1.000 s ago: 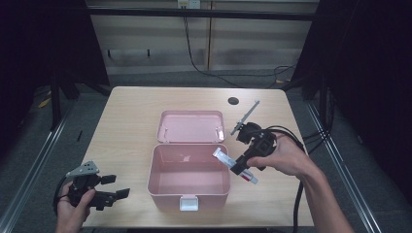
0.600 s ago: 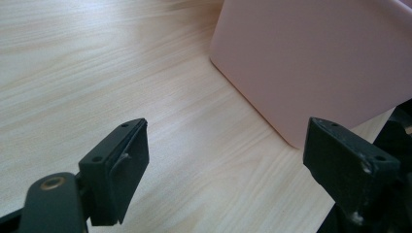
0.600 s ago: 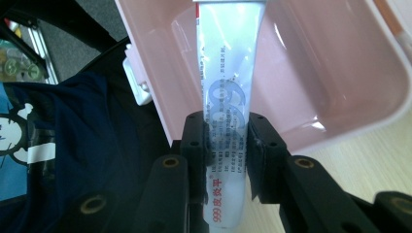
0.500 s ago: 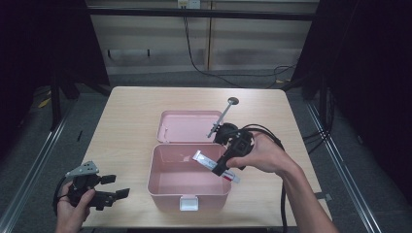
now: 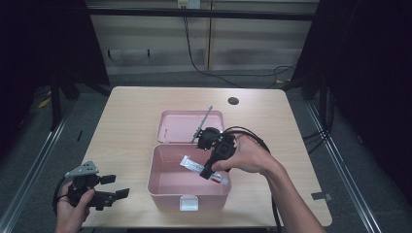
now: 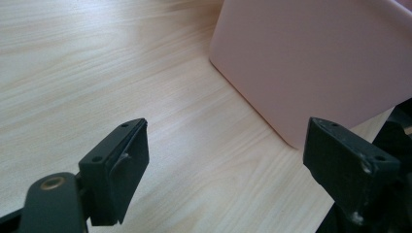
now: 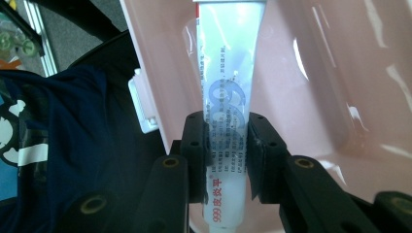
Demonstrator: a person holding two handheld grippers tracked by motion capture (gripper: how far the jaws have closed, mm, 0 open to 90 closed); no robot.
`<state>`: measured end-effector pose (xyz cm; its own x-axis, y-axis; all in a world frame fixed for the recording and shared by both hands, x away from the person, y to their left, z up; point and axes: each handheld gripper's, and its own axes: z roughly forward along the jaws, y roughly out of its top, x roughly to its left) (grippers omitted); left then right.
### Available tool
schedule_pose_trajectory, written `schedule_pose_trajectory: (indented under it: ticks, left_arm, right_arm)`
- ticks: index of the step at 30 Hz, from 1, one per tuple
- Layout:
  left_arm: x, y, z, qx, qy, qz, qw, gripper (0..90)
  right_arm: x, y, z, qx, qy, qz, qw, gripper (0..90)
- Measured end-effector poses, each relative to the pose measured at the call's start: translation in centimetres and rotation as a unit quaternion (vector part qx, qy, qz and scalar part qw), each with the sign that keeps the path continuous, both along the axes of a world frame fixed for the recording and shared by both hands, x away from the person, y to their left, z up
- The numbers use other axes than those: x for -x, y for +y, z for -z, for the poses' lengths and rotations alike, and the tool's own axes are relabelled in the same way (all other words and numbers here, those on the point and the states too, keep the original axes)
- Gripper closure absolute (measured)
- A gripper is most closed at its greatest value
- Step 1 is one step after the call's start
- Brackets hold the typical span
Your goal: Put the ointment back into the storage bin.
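Right gripper (image 7: 227, 141) pinching white printed ointment tube (image 7: 228, 77) over open pink plastic box (image 5: 167, 187). Left gripper (image 6: 228, 160) spread, empty, beside box wall.

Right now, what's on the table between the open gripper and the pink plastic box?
Nothing: in the left gripper view, bare wooden table lies between the left gripper and the pink plastic box.
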<state>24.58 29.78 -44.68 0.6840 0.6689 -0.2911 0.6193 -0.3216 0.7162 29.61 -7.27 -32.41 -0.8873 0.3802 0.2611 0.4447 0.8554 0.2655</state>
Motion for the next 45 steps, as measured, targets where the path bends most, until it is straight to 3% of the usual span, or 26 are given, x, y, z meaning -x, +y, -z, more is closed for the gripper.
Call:
schedule_pose_trajectory:
  ticks: [9,19,36,45]
  left_arm:
    - [0.0,0.0,0.1,-0.002,0.001,0.000,1.0000,16.8]
    - [-0.1,0.0,0.1,-0.002,0.002,0.002,1.0000,16.7]
    - [-0.1,0.0,0.1,0.000,0.002,0.001,1.0000,16.7]
    - [-0.1,0.0,0.1,0.000,0.002,0.001,1.0000,16.7]
  right_arm:
    - [-0.2,2.3,1.6,0.018,0.001,-0.042,0.9990,71.9]
    - [-0.6,3.7,3.3,0.031,0.019,-0.054,0.9979,71.9]
    - [-1.1,5.7,6.9,0.058,0.059,-0.102,0.9913,71.8]
    - [-1.1,6.1,8.2,0.063,0.068,-0.110,0.9896,71.8]
